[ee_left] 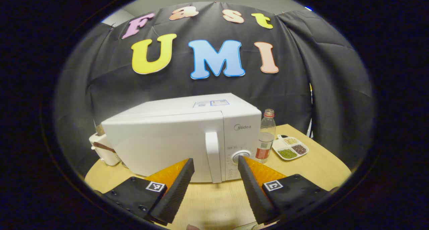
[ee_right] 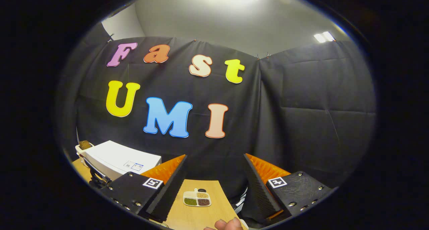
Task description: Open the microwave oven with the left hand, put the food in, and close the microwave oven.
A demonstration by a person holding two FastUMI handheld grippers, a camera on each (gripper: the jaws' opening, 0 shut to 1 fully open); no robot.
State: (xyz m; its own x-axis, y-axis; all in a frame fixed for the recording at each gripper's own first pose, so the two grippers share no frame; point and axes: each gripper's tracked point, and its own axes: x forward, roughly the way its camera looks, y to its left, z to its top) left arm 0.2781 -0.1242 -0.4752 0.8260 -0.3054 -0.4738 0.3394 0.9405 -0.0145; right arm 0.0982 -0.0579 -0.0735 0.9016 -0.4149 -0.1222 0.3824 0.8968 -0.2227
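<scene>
A white microwave oven (ee_left: 174, 139) stands on the wooden table (ee_left: 214, 203) with its door closed and a vertical white handle (ee_left: 213, 156) near the control dial (ee_left: 242, 156). My left gripper (ee_left: 215, 164) is open, just in front of the door, its fingers flanking the handle without touching it. A small white divided food tray (ee_left: 290, 147) with green, brown and pale grains lies to the right of the oven. In the right gripper view the same food tray (ee_right: 197, 198) lies on the table between and beyond the fingers of my open right gripper (ee_right: 215, 159), which holds nothing. The microwave oven (ee_right: 117, 159) is at the left.
A clear bottle with a red cap (ee_left: 266, 136) stands between the oven and the tray. A white appliance (ee_left: 102, 149) sits behind the oven's left corner. Part of a hand (ee_right: 228, 224) shows at the bottom edge. The table's right edge (ee_right: 231, 203) is close to the tray.
</scene>
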